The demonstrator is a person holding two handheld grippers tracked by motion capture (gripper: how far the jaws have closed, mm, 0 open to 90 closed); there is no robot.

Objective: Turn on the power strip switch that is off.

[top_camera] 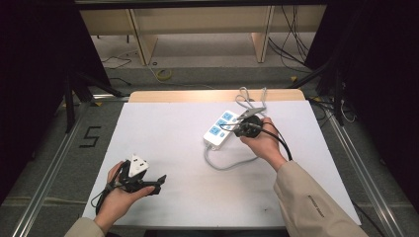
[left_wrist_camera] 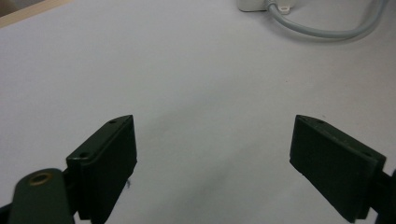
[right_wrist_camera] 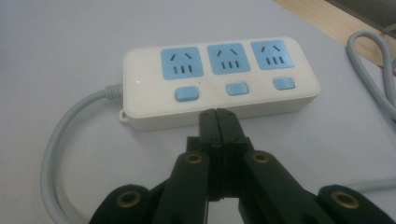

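Power strip (right_wrist_camera: 219, 84): white, three blue sockets and three blue switches, lying flat on the table (top_camera: 168, 133), toward its far right
Grey cord (top_camera: 225, 164): loops from the strip's near end
Right tool (right_wrist_camera: 218, 122): jaws pressed together, empty, tips just beside the strip's long side
Left tool (left_wrist_camera: 212, 158): jaws spread wide, empty, well apart from the strip, near-left of it

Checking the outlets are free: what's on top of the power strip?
Nothing is plugged into the power strip: three blue sockets and three blue switches show bare. The shut right gripper is at its near edge; whether it touches is unclear. In the high view the gripper covers part of it.
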